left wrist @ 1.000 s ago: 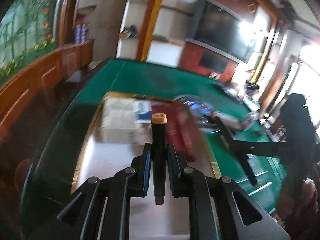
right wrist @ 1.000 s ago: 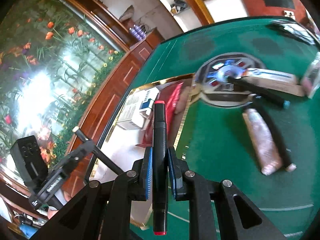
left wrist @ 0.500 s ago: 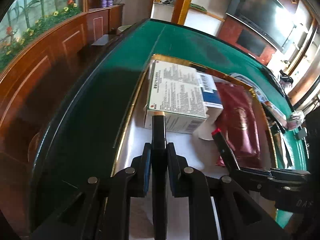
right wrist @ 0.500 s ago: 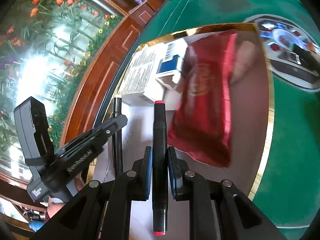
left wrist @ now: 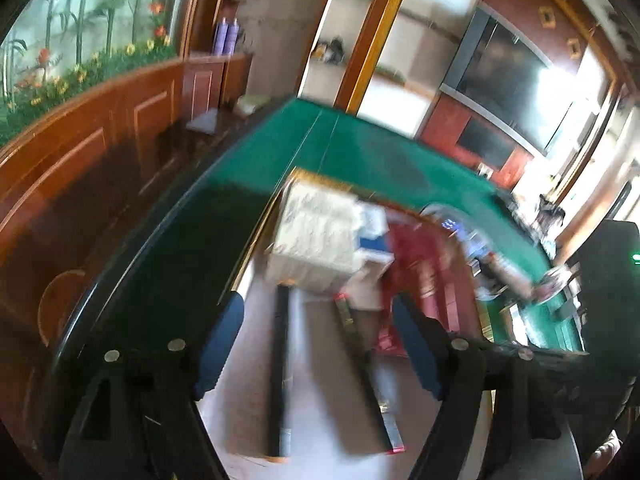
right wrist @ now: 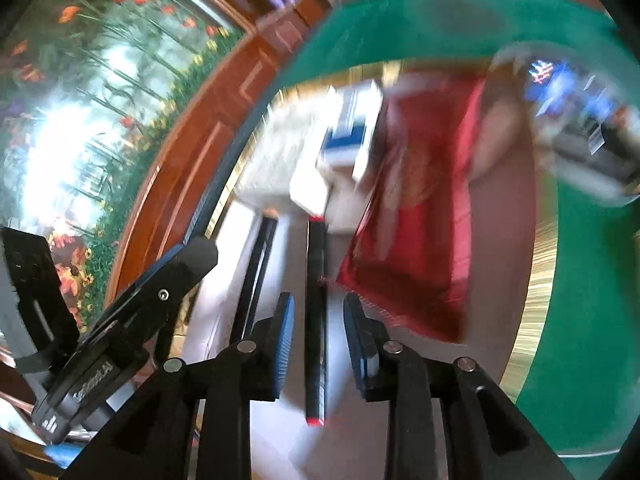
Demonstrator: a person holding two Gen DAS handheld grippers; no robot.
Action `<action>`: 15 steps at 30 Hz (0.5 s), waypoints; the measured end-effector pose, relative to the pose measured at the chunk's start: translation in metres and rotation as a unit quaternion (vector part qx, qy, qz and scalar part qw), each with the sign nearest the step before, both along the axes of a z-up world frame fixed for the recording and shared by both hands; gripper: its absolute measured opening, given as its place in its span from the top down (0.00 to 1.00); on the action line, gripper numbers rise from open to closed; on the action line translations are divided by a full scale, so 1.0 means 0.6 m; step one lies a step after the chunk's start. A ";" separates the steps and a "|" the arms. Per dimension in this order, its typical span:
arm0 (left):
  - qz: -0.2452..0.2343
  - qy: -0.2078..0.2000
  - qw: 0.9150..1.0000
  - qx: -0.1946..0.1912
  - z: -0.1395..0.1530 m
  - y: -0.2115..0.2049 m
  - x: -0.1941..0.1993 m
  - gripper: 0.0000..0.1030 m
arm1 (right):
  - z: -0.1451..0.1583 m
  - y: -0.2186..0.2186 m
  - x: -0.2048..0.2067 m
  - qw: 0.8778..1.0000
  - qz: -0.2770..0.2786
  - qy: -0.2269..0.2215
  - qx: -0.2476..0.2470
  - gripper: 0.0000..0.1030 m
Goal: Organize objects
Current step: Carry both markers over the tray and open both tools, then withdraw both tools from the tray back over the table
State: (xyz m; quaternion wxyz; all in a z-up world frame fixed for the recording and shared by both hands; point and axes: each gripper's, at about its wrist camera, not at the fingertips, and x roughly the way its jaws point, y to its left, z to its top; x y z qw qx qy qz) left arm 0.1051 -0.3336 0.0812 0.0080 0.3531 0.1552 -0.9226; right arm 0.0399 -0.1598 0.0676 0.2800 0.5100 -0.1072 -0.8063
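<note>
Both views are blurred. My left gripper (left wrist: 318,320) is opening wide over the white tray (left wrist: 320,420). A black marker with an orange cap (left wrist: 280,372) lies loose on the tray between its fingers, touching neither pad. My right gripper (right wrist: 318,304) is also opening. The black marker with red ends (right wrist: 316,320) lies between its pads with a gap on each side. In the left wrist view the red-ended marker (left wrist: 364,376) lies beside the orange one. A finger (right wrist: 188,256) of my left gripper shows in the right wrist view beside the orange-capped marker (right wrist: 256,272).
At the tray's far end stand a white printed box (left wrist: 316,240), a blue-and-white box (left wrist: 372,240) and a red packet (left wrist: 424,268). The tray has a gold rim (right wrist: 536,300) and sits on green felt (left wrist: 360,152). More items lie on the felt to the right.
Both grippers were shut on their markers and have opened. The two markers now lie side by side on the tray in front of the boxes.
</note>
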 end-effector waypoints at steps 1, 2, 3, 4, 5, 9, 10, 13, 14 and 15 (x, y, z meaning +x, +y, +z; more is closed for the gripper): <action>0.003 0.017 1.000 -0.004 0.012 0.008 0.006 0.21 | 0.028 0.017 0.013 0.999 -0.013 0.041 0.022 0.61; 0.004 0.032 0.999 -0.006 0.024 0.017 0.013 0.19 | 0.061 0.038 0.032 0.994 -0.029 0.096 0.052 0.51; 0.003 0.048 0.999 -0.006 0.036 0.026 0.019 0.17 | 0.092 0.061 0.055 0.981 -0.057 0.161 0.089 0.36; -0.002 0.065 0.998 -0.002 0.047 0.038 0.026 0.13 | 0.117 0.084 0.080 0.962 -0.094 0.226 0.123 0.26; -0.008 0.075 0.997 0.003 0.055 0.049 0.031 0.11 | 0.132 0.107 0.100 0.943 -0.126 0.272 0.144 0.06; -0.044 0.098 0.994 0.027 0.076 0.108 0.039 0.10 | 0.142 0.210 0.127 0.881 -0.244 0.359 0.188 0.00; -0.058 0.101 0.993 0.032 0.078 0.124 0.041 0.10 | 0.132 0.236 0.108 0.892 -0.254 0.321 0.193 0.00; -0.095 0.099 0.990 0.034 0.075 0.183 0.035 0.09 | 0.090 0.323 0.072 0.926 -0.268 0.227 0.137 0.00; -0.106 0.091 0.990 0.031 0.071 0.203 0.028 0.09 | 0.077 0.345 0.068 0.930 -0.273 0.211 0.130 0.00; -0.116 0.079 0.990 0.028 0.066 0.225 0.022 0.09 | 0.065 0.365 0.065 0.932 -0.278 0.196 0.127 0.00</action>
